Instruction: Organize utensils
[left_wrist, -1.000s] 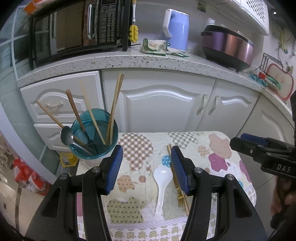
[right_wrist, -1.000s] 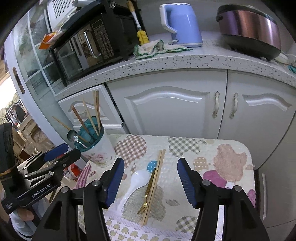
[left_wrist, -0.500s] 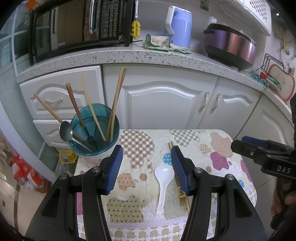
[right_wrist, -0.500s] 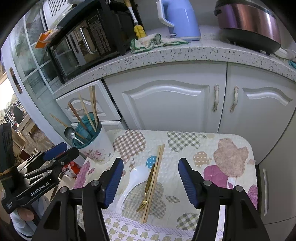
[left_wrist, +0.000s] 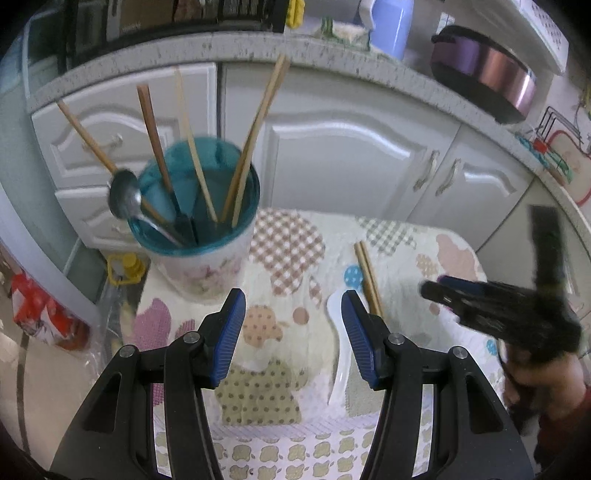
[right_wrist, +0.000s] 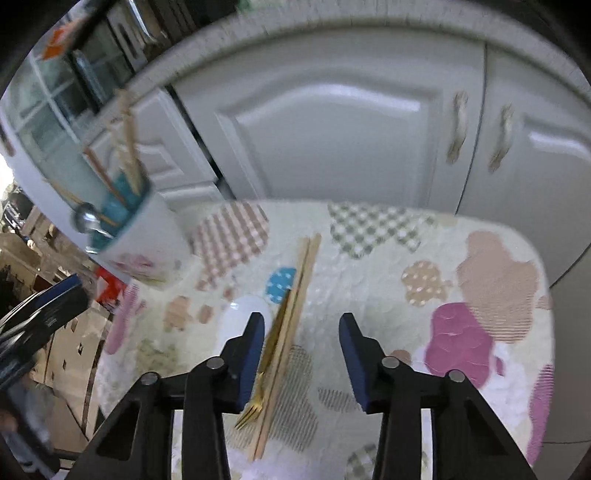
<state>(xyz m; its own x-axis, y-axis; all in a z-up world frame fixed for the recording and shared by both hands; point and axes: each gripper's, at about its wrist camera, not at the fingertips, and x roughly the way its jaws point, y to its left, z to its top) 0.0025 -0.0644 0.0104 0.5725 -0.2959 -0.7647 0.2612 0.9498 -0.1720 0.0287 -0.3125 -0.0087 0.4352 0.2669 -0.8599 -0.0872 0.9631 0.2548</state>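
1. Small bench (right_wrist: 480, 236) under a patchwork cloth, filling the lower middle of both views, with white cabinet doors behind.
2. Utensil cup (left_wrist: 207, 266), teal inside with a flowered white wall, standing upright at the bench's far left corner; upper left in the left wrist view, left edge in the right wrist view. Already loaded: several wooden chopsticks leaning outward, a metal spoon (left_wrist: 123, 199) hanging over the rim, a dark-handled piece. Judged partly done.
3. Left to sort, lying flat near the bench's middle, well apart from the cup: pair of chopsticks (right_wrist: 295, 325), gold fork (right_wrist: 264, 380), white spoon (right_wrist: 240, 317).
4. Left hand-held gripper (left_wrist: 293, 336): blue pads spread wide, nothing between them but cloth, hovering above the bench near the white spoon's bowl, lower centre of its frame.
5. Right hand-held gripper (right_wrist: 301, 360): jaws closing, no pinch yet; chopsticks and fork passing just inside the left pad, right pad clear of everything. Seen blurred at right of the left wrist view.
6. Chopsticks: pale wood, long, thin, side by side and touching, running diagonally from upper middle to lower left of centre.
7. Fork: slim, shiny gold, tines toward the camera, lying against the chopsticks' left side.
8. White spoon: glossy, deep bowl, just left of the fork, largely hidden behind the pad.
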